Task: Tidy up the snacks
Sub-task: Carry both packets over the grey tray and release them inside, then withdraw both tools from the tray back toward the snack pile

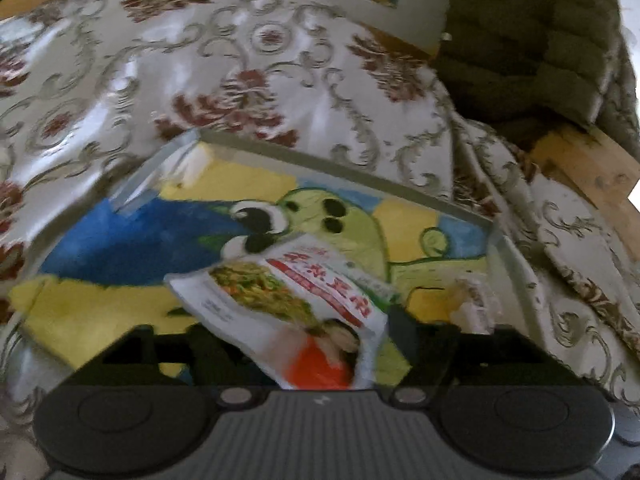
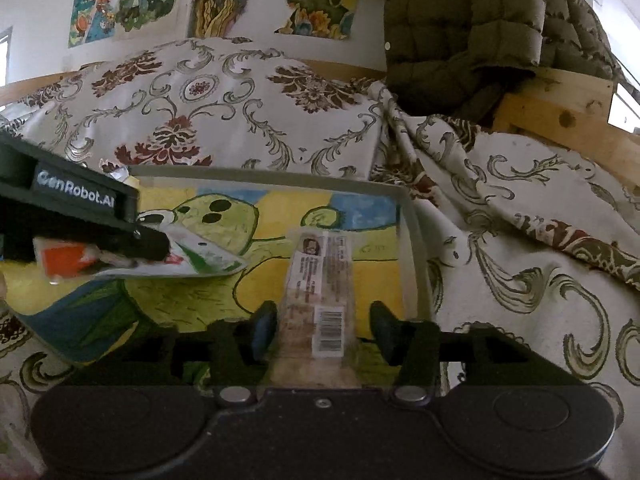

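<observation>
A glossy cloth (image 1: 248,60) with maroon flowers and grey scrolls covers the bench, and on it stands a clear shallow tray (image 1: 344,162) lined with a painted green cartoon creature. From the left wrist, blurred, a white noodle packet (image 1: 288,308) lies inside between the left gripper (image 1: 296,344), whose jaws stand released wide. From the right wrist, a long clear-wrapped snack (image 2: 316,300) with a barcode label sits in the tray between the right gripper (image 2: 320,328), pads apart from it; its near end is hidden.
</observation>
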### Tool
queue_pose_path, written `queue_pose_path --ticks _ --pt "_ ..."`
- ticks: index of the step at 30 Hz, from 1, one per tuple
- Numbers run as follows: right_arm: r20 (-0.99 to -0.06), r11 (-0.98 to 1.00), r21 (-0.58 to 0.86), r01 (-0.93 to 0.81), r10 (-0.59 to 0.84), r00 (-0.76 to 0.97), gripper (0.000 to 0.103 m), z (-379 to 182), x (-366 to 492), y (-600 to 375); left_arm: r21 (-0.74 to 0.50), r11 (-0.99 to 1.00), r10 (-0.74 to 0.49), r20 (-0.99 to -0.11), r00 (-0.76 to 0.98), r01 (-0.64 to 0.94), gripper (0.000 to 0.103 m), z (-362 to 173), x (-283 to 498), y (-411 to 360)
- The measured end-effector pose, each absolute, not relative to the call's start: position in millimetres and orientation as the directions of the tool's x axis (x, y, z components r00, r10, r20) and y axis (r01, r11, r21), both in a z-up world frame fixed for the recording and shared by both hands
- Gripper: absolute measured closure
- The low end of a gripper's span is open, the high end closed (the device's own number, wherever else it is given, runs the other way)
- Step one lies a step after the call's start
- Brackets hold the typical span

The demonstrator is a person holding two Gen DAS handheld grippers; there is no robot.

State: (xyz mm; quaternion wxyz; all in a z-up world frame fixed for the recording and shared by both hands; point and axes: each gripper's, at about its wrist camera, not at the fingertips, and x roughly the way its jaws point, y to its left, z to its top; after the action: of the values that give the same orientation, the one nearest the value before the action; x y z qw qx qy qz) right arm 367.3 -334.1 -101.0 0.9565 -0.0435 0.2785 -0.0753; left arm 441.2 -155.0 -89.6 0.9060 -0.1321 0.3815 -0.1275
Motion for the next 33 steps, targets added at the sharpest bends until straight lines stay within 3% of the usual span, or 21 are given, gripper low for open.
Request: queue_pose_path --ticks 7,12,24,33 --pt "-0.500 0.985 -0.099 0.141 -0.172 0.849 0.023 -78 350 -336 -0.354 0.933 -0.306 -0.668 0.679 0.072 0.008 -79 420 -133" --pt "-0.472 0.985 -0.045 0.165 -0.166 0.866 0.003 -49 325 -338 -0.351 0.934 -0.284 -0.624 0.728 0.063 0.002 -57 393 -115" --pt "-0.346 0.981 -0.066 0.181 -0.193 0.918 0.001 25 234 -315 -0.246 0.964 -0.213 -0.491 0.845 0.100 0.000 9 293 -89" --pt "-0.301 0.985 -0.069 0.157 -0.171 0.938 0.001 46 167 -288 -0.160 0.978 -0.194 -0.469 0.862 0.133 0.000 27 222 -71"
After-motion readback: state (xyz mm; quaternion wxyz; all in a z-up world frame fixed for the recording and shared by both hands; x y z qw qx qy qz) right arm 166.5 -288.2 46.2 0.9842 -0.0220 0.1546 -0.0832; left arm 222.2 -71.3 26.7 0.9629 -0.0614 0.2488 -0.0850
